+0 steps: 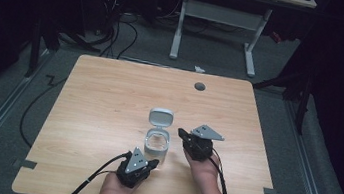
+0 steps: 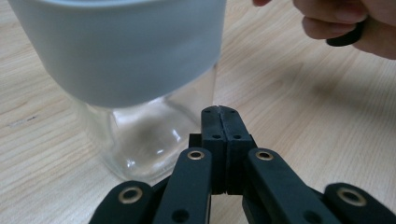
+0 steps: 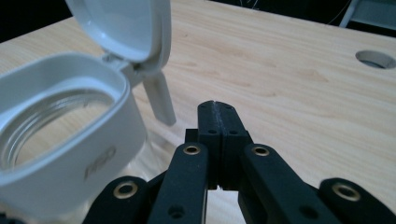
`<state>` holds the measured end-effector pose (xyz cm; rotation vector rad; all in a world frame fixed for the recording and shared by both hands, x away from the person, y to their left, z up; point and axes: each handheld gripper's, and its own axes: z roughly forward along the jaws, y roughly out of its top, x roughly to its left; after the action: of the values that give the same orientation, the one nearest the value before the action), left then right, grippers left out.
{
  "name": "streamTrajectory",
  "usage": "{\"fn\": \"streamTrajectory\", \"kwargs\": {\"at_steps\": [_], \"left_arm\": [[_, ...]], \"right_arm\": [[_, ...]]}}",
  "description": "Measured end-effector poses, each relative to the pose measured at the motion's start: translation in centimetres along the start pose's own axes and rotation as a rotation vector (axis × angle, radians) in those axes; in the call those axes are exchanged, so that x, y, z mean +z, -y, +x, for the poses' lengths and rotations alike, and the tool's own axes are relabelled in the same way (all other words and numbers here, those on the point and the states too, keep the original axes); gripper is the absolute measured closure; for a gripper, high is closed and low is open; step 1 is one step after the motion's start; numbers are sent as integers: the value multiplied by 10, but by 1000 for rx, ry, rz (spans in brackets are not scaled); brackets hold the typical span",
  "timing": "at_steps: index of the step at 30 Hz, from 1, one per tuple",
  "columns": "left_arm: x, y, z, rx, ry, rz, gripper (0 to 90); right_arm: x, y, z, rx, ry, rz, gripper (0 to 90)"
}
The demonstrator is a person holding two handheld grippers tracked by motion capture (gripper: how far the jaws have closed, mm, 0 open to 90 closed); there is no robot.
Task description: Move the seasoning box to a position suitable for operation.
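Note:
A clear glass jar (image 1: 156,148) with a grey-white collar stands upright near the middle of the wooden table (image 1: 110,94), its hinged lid (image 1: 161,117) flipped open toward the far side. The left gripper (image 1: 153,164) is shut with nothing in it, its tips close to the jar's glass base (image 2: 149,140) on the near side. To the right of the jar the right gripper (image 1: 183,133) is also shut and empty, level with the collar (image 3: 70,140) and the raised lid (image 3: 126,28). The jar looks empty inside.
A round cable hole (image 1: 199,86) sits in the table's far right part. Beyond the far edge stand a white desk frame (image 1: 217,27) and floor cables (image 1: 117,34). Tape marks (image 1: 273,193) lie at the near corners.

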<state>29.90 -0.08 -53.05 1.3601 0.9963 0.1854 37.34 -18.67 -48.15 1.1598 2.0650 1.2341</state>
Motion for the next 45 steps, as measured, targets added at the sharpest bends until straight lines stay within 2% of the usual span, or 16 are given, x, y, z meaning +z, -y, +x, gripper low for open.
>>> {"fn": "streamTrajectory", "kwargs": {"at_steps": [2, 3, 9, 11, 15, 22, 32, 45], "left_arm": [[1, 0, 0, -3, 2, 1, 898], [3, -2, 1, -17, 8, -2, 896], [4, -1, 4, -21, 17, -2, 879], [4, -2, 5, -40, 17, -6, 880], [3, -3, 6, -38, 13, -14, 900], [4, -4, 7, -62, 12, -3, 900], [5, -4, 8, -76, 11, 10, 900], [4, -4, 8, -73, 12, 9, 900]], "right_arm": [[2, -2, 0, 0, 2, -1, 900], [6, -6, -2, 3, 5, 1, 900], [13, -16, -3, 8, 5, 5, 900], [15, -23, -5, 18, -1, -7, 900], [18, -30, -4, 18, -1, -13, 900], [21, -47, 1, 3, 1, -41, 900], [23, -55, 0, 8, -15, -56, 900], [15, -57, 8, -33, -29, -68, 900]]}}
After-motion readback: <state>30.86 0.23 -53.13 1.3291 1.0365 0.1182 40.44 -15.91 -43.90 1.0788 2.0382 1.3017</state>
